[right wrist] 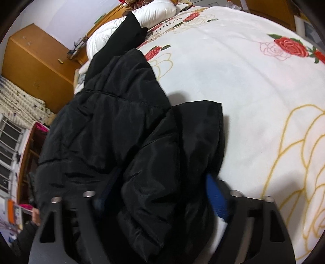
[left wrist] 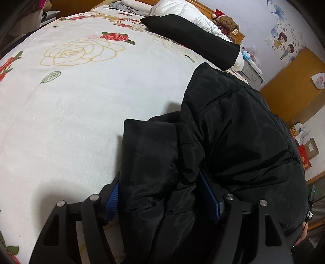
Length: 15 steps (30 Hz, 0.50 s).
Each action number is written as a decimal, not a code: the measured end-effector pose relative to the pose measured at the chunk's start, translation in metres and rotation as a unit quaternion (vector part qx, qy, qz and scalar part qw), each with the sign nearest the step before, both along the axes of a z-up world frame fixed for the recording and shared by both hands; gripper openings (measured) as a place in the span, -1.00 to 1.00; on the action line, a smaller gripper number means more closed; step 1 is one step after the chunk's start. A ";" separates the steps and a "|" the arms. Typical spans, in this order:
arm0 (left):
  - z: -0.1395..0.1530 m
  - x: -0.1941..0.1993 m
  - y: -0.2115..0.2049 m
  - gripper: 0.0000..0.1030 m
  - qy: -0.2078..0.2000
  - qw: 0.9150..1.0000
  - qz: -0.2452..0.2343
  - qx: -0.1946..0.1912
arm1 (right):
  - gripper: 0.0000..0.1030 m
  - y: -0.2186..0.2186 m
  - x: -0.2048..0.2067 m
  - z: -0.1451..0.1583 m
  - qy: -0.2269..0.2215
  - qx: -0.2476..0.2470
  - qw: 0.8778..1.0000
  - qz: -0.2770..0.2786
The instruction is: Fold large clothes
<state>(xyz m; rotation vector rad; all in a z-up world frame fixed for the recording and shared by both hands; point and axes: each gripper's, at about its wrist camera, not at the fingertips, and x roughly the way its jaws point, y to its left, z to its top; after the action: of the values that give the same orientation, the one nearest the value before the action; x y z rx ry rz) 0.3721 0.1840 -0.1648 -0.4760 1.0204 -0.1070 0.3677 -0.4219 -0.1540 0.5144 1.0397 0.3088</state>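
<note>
A black puffer jacket [left wrist: 233, 132] lies bunched on the floral bedspread [left wrist: 81, 101], at the right in the left wrist view. A folded part of it runs back between the blue pads [left wrist: 111, 201] of my left gripper [left wrist: 160, 182], which stands wide, its pads beside the fabric without squeezing it. In the right wrist view the same jacket [right wrist: 105, 126] fills the left and middle. A thick fold of it sits between the jaws of my right gripper [right wrist: 160, 182]. Its right pad [right wrist: 216, 201] shows beside the cloth. Fabric mostly hides its left pad.
A long black cushion [left wrist: 193, 36] and a white duvet [left wrist: 182, 10] lie at the head of the bed, with a teddy bear [left wrist: 227, 21] behind them. A wooden cabinet [left wrist: 290, 87] stands past the bed's edge. The bedspread [right wrist: 254, 91] stretches out beside the jacket.
</note>
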 end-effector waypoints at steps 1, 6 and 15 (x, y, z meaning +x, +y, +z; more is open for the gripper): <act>0.000 0.001 -0.001 0.41 0.001 1.000 -0.001 0.000 | 0.14 0.001 -0.001 0.003 -0.003 0.000 1.000 0.002; 0.002 0.007 -0.004 0.31 0.002 1.000 -0.010 0.004 | -0.17 0.001 0.002 0.004 -0.006 0.006 1.000 0.011; 0.021 0.005 -0.025 -0.23 -0.016 0.997 -0.020 0.078 | -0.54 0.021 -0.013 0.031 -0.045 -0.063 0.997 0.016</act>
<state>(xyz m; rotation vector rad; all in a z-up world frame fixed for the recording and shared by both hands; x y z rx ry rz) 0.3771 0.1587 -0.1435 -0.3114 0.9996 -0.0702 0.3544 -0.4010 -0.1229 0.3683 0.9737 0.2896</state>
